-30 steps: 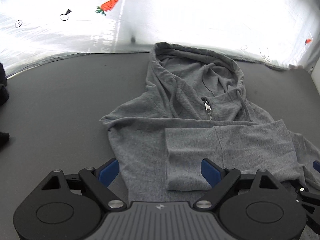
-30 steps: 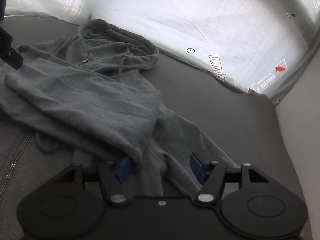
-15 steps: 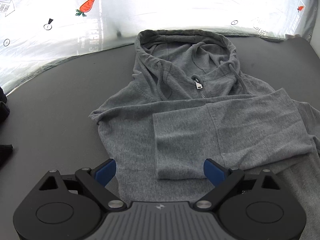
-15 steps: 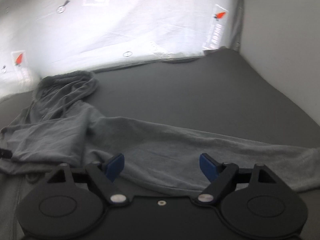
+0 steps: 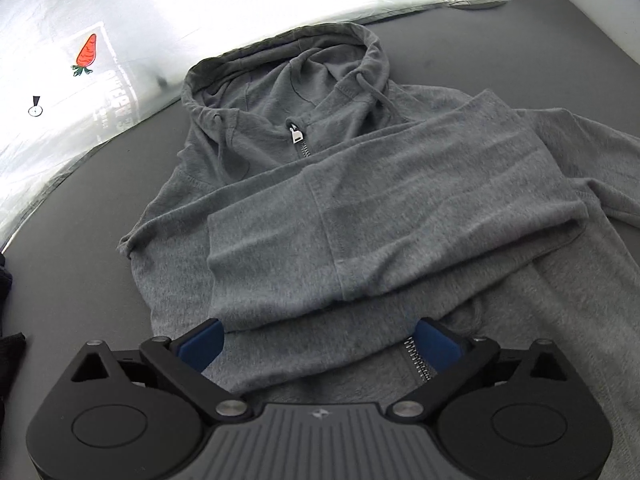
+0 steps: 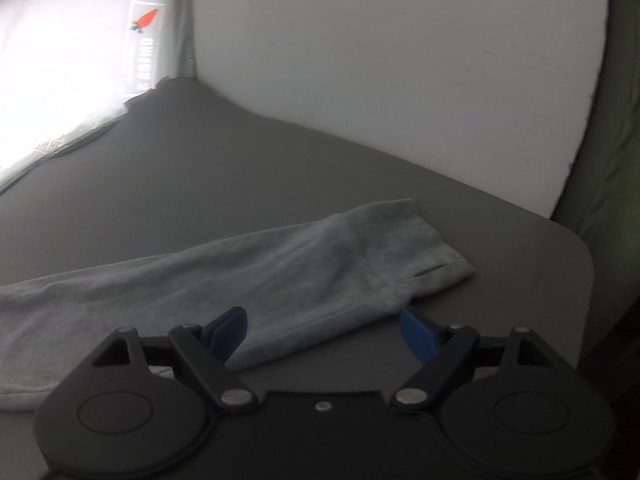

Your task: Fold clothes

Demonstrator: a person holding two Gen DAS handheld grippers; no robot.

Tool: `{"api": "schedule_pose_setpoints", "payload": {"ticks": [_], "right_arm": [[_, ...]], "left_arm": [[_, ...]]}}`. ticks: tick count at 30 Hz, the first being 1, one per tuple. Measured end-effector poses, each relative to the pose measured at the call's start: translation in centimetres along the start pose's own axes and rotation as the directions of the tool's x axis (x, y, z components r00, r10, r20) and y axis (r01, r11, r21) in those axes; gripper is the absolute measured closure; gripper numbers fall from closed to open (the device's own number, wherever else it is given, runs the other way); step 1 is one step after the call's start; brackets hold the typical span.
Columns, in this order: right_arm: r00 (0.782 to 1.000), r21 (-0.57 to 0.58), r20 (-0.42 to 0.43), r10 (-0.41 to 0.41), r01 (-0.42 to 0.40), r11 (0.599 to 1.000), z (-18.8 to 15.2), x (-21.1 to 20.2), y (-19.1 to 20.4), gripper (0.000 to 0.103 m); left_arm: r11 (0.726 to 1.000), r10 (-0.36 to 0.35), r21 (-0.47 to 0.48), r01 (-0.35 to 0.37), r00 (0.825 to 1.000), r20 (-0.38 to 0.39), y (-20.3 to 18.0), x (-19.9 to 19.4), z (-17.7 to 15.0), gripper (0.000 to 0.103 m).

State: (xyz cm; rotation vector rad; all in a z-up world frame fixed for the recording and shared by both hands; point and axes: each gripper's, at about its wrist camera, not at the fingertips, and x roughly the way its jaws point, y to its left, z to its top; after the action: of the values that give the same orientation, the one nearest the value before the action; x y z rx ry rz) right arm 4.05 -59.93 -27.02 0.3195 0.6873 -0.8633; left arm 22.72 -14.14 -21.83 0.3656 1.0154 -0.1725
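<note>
Grey zip hoodie [image 5: 280,280] lies front-up on a dark grey table [image 5: 80,208], hood [image 5: 288,64] toward the white printed sheet [image 5: 120,20] along the table's far edge. One sleeve [image 5: 380,216] is folded across the hoodie's chest, cuff end toward the hoodie's left-hand side in the left wrist view, covering the zipper below the metal zipper pull [image 5: 297,136]; a short run of zipper teeth [image 5: 416,360] shows again below the folded sleeve. A drawstring [image 5: 380,96] hangs from the hood beside the pull. Left gripper [image 5: 318,340] sits over the hoodie's lower body, just below the folded sleeve, jaws spread wide with nothing between the blue pads [image 5: 200,342]. Dark cloth [image 5: 10,344] at the table's edge, well to the side of the hoodie. In the right wrist view the other sleeve [image 6: 248,264] stretches flat out from the hoodie across the table, its cuff [image 6: 424,252] lying near the table's rounded corner, beside a white wall panel [image 6: 400,60]. Right gripper [image 6: 324,330] hovers just short of that sleeve near the cuff end, jaws wide apart, gripping nothing; whether a blue pad [image 6: 228,330] touches the fabric cannot be told. View is slightly blurred. Carrot logo [image 6: 146,20] on the sheet beyond the sleeve.
</note>
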Motion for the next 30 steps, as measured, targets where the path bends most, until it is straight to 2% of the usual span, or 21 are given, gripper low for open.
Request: {"api": "schedule_pose_setpoints", "payload": {"ticks": [3,6,8,10,11,13,15,17,20,26,28,30], "right_arm": [[1.0,0.069,-0.013,-0.021,0.022,0.997,0.1,1.4,-2.2,0.019],[0.999,0.103,-0.008,-0.031,0.032,0.994,0.2,2.7,-3.4,0.021],[0.999,0.097,0.01,-0.047,0.046,0.994,0.5,3.3,-3.3,0.033],[0.996,0.116,0.028,-0.079,0.075,0.99,1.0,3.9,-2.9,0.055],[0.995,0.126,0.037,-0.095,0.09,0.988,1.3,4.2,-2.6,0.059],[0.994,0.123,0.039,-0.103,0.098,0.988,1.8,4.5,-2.0,0.078],[0.993,0.113,0.04,-0.113,0.108,0.988,2.1,4.4,-1.1,0.088],[0.992,0.112,0.046,-0.118,0.113,0.987,2.4,4.1,-0.3,0.091],[0.994,0.11,0.067,-0.082,0.074,0.991,3.1,2.6,0.7,0.092],[0.985,0.028,0.171,0.005,-0.01,1.0,5.7,-2.2,5.1,0.093],[0.975,0.011,0.214,0.059,-0.063,0.998,7.1,-4.4,7.7,0.093],[0.954,-0.041,0.26,0.147,-0.142,0.989,8.5,-6.9,11.1,0.093]], "left_arm": [[0.992,-0.044,-0.121,0.038,0.998,-0.049,1.4,0.6,0.0,0.0],[0.988,-0.048,-0.149,0.04,0.998,-0.05,1.6,0.6,-0.2,0.0],[0.99,-0.033,-0.135,0.027,0.999,-0.038,1.3,0.4,-0.4,0.0],[0.992,-0.023,-0.128,0.019,0.999,-0.031,1.1,0.3,-0.5,0.0],[0.991,-0.024,-0.131,0.02,0.999,-0.029,1.2,0.3,-0.6,0.0],[0.99,-0.03,-0.141,0.025,0.999,-0.028,1.4,0.3,-0.7,0.0],[0.988,-0.036,-0.149,0.031,0.999,-0.026,1.5,0.4,-0.7,0.0],[0.987,-0.041,-0.157,0.038,0.999,-0.017,1.7,0.4,-0.9,0.0],[0.985,-0.049,-0.166,0.047,0.999,-0.006,1.9,0.4,-1.2,0.0],[0.978,-0.101,-0.184,0.102,0.995,0.017,3.1,-0.1,-1.8,0.0],[0.962,-0.133,-0.232,0.142,0.99,0.055,4.3,-1.1,-2.3,0.0],[0.931,-0.152,-0.32,0.174,0.984,0.093,6.4,-2.2,-3.2,0.0]]}}
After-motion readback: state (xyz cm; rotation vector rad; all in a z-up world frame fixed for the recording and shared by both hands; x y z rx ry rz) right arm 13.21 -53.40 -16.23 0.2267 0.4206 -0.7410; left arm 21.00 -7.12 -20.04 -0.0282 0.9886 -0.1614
